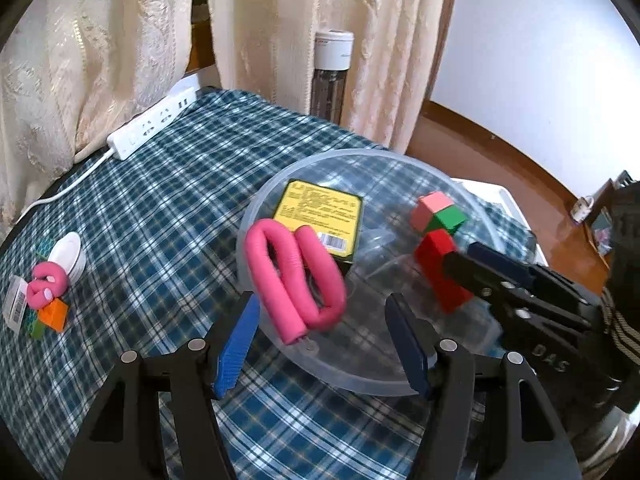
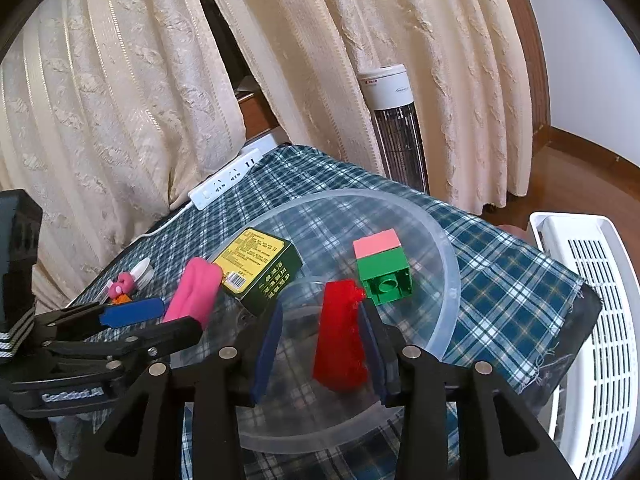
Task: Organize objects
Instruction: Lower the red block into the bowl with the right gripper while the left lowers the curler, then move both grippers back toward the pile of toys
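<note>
A clear plastic bowl (image 1: 256, 208) (image 2: 444, 248) sits on the plaid tablecloth. In it lie a green and yellow box (image 1: 318, 216) (image 2: 260, 268) and a pink-on-green block (image 1: 438, 214) (image 2: 382, 268). My left gripper (image 1: 322, 304) (image 2: 180, 316) is open over the bowl's near rim. A bent pink foam roller (image 1: 294, 280) (image 2: 192, 292) lies blurred just beyond its blue pads, free of them. My right gripper (image 2: 320, 306) (image 1: 460, 254) reaches into the bowl. A red block (image 2: 340, 336) (image 1: 438, 272) leans on its right pad, with a gap to the left pad.
Far left on the cloth lie a second pink roller (image 1: 46, 282), an orange block (image 1: 54, 314), a white cap (image 1: 68, 254) and a labelled packet. A white power strip (image 1: 152, 124) lies by the curtain. A white slatted crate (image 2: 592, 320) stands past the table's right edge.
</note>
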Demonstrator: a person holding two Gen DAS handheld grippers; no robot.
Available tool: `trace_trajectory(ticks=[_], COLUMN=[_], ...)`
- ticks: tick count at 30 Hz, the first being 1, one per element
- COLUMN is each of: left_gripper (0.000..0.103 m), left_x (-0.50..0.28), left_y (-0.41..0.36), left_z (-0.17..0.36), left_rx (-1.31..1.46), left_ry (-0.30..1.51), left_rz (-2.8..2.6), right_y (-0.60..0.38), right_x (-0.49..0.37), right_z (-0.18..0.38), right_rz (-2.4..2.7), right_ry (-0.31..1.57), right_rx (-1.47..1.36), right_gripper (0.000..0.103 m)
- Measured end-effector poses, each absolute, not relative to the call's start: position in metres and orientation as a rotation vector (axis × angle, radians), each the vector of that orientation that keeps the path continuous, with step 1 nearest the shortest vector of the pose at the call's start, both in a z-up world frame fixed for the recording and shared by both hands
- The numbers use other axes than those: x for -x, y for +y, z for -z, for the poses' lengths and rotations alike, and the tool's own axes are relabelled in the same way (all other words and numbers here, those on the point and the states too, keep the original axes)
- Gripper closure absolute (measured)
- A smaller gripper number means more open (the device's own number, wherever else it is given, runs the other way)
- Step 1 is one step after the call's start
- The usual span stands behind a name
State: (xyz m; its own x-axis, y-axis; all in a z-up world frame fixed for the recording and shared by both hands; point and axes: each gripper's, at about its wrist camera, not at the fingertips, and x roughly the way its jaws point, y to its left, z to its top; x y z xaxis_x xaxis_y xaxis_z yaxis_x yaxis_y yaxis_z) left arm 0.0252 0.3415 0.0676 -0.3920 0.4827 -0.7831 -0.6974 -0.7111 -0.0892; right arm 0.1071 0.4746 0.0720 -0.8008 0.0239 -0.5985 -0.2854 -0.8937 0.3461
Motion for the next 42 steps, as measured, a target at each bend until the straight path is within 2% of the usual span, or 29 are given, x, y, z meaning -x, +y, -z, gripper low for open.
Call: trace_trajectory(ticks=[12,31,38,42], left_gripper=[0.036,0.036,0.036,0.036], left_x=[-0.024,-0.022,-0.013,-0.008], left_y=[0.35,0.324,0.296,0.277], left_z=[-0.07,-0.074,-0.076,-0.079], left_rx=[1.126,1.11,1.13,1.129], left_ry=[0.164,0.242,0.217,0.213], left_rz=[-1.966,-2.122,-2.19,-2.235], right_y=[0.479,0.469,0.459,0.451], right_x=[-0.113,-0.114,-0.116,-0.115], right_z=[-0.073,-0.081,-0.088,-0.091], right_rz=[-2.745,-2.766,-2.778,-2.79], right_ry=[0.653,0.628,0.617,0.606], right_rx=[0.891,0.889,0.872,0.875], right_gripper=[0.061,0.059,0.047,0.046])
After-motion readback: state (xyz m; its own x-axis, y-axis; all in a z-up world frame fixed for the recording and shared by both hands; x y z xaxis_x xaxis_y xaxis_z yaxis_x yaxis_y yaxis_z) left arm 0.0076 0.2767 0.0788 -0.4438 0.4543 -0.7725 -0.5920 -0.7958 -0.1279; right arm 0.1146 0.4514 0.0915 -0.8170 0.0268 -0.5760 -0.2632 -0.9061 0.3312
